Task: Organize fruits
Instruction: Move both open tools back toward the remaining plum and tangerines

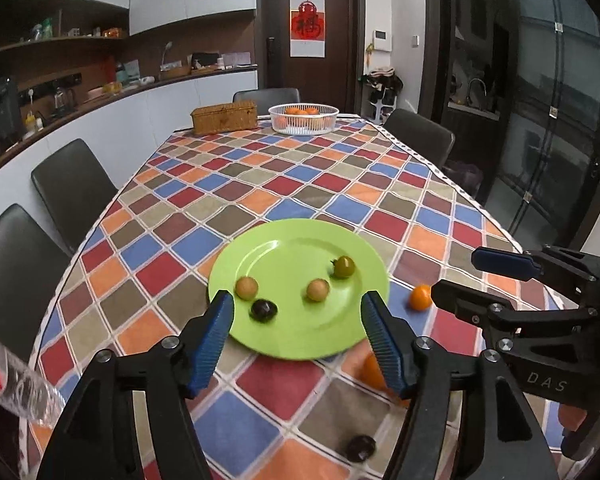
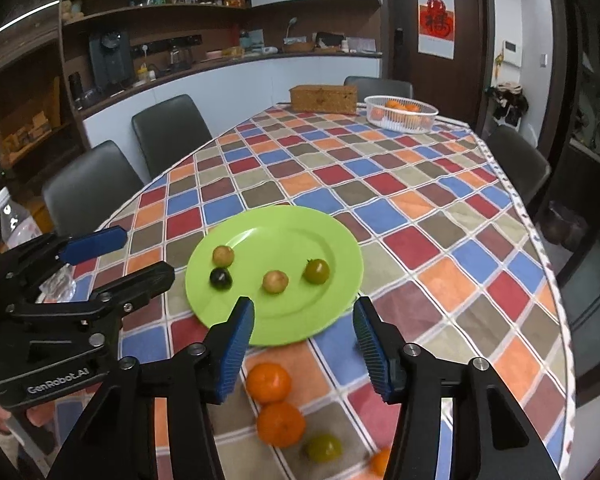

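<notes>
A green plate lies on the checked tablecloth and holds several cherry tomatoes: two tan, one green, one dark. My left gripper is open and empty over the plate's near rim. My right gripper is open and empty above the plate's near edge; it shows at the right of the left wrist view. Two oranges, a green tomato, a small orange fruit and a dark tomato lie on the cloth.
A white basket of oranges and a wicker box stand at the table's far end. A plastic bottle is at the near left. Dark chairs surround the table.
</notes>
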{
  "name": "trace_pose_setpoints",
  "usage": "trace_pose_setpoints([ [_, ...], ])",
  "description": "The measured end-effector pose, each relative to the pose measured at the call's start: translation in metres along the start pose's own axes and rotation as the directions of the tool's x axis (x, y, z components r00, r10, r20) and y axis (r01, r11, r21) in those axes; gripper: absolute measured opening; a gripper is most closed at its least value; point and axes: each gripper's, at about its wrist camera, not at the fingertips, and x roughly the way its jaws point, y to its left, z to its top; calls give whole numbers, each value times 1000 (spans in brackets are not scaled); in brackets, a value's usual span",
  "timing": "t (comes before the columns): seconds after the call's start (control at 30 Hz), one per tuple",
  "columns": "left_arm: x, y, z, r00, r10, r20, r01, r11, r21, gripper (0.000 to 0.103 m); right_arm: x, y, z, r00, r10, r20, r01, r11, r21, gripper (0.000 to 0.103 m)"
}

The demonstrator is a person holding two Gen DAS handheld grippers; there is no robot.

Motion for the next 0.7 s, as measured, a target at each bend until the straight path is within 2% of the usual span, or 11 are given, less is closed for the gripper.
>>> trace_pose_setpoints([
  [0.23,-27,-11,-21,1000,3,10,-3,1000,-20,72,-31,3,-27,999,-32,25,32,999,-9,58],
  [0.4,-45,-16,-35,999,35,23,-35,999,-28,74,-46,3,-42,999,-39,32,39,999,6,58],
  [0.57,-64,-20,-51,998,52,46,-50,998,-45,81,-62,2,-57,998,-41,53,39,999,26,58],
  [0.63,-66,-23,-58,998,52,38,-51,998,-40,85,-67,2,-62,997,-49,59,47,998,32,58],
  [0.7,-68,-26,-65,999,46,29,-45,998,-42,85,-72,1,-68,996,-59,63,57,998,37,58],
])
